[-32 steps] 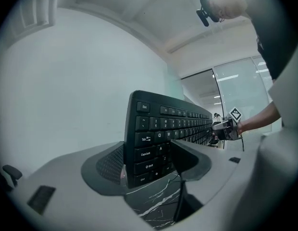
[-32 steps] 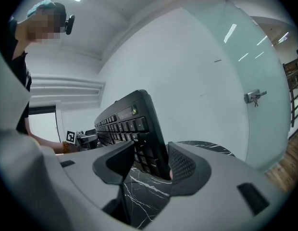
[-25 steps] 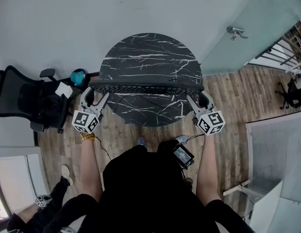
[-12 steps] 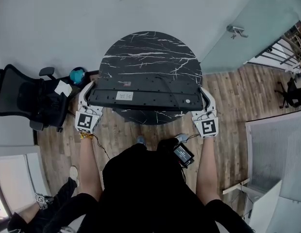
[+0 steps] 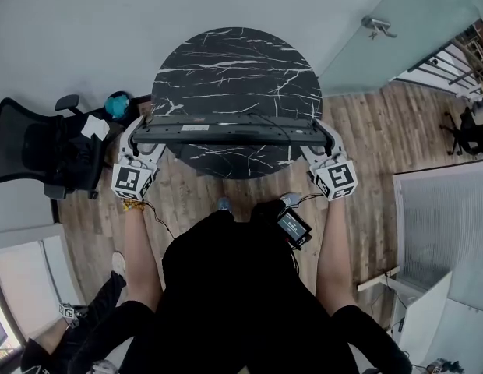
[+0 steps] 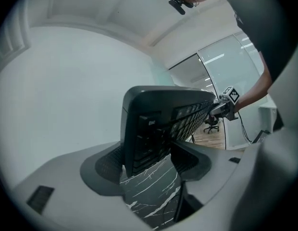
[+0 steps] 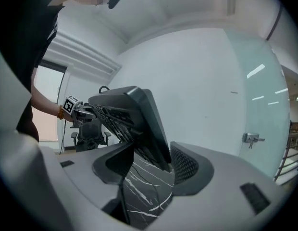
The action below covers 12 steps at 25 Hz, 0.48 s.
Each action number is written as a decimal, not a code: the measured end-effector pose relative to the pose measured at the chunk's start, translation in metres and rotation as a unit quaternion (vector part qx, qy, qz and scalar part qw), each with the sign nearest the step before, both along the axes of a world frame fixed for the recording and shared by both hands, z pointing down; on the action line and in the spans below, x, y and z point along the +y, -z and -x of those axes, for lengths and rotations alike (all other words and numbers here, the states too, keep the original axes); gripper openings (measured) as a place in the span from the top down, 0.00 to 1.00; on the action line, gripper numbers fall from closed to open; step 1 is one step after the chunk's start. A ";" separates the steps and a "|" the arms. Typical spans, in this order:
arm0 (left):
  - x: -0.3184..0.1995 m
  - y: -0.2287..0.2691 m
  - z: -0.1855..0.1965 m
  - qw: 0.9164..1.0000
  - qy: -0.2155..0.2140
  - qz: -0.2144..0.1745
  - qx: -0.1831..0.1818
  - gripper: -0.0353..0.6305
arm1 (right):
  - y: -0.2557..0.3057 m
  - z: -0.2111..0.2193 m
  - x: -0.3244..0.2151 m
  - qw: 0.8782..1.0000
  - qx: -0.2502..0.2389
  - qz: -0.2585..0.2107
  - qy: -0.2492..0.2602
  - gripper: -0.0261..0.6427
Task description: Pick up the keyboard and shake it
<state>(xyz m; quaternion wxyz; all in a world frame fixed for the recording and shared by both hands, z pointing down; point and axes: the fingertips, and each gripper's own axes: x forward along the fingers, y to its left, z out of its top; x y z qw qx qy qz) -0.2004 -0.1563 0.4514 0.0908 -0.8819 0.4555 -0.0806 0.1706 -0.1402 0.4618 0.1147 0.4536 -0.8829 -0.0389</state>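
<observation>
the left tool (image 5: 142,137) and the right tool (image 5: 320,140) are each clamped on one end of the keyboard (image 5: 230,129). it hangs tilted, clear above the round black marble counter (image 5: 234,61).

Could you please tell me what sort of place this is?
Probably an office or meeting room: a black swivel chair, a glass partition and a round marble-patterned table on wood flooring.

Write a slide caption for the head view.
Left gripper and right gripper hold a keyboard above a round marble table.
</observation>
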 end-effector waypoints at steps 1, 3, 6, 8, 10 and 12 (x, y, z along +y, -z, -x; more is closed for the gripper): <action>0.000 -0.002 0.001 1.000 -0.001 0.004 0.001 0.51 | -0.004 0.000 0.001 1.000 -0.007 0.012 0.001 0.61; 0.001 -0.005 0.002 1.000 -0.002 0.012 0.005 0.51 | -0.011 0.000 0.002 0.999 -0.024 0.035 0.001 0.61; 0.002 -0.008 0.001 1.000 -0.005 0.020 0.019 0.51 | -0.019 -0.003 0.002 0.995 -0.067 0.068 0.000 0.61; 0.003 -0.009 0.001 0.999 -0.009 0.027 0.033 0.51 | -0.024 -0.005 0.002 0.991 -0.098 0.088 -0.002 0.61; 0.003 -0.009 0.002 0.998 -0.013 0.033 0.043 0.51 | -0.026 -0.006 0.002 0.988 -0.115 0.103 -0.001 0.61; 0.003 -0.009 0.002 0.998 -0.017 0.037 0.053 0.51 | -0.028 -0.005 0.001 0.985 -0.128 0.117 0.001 0.61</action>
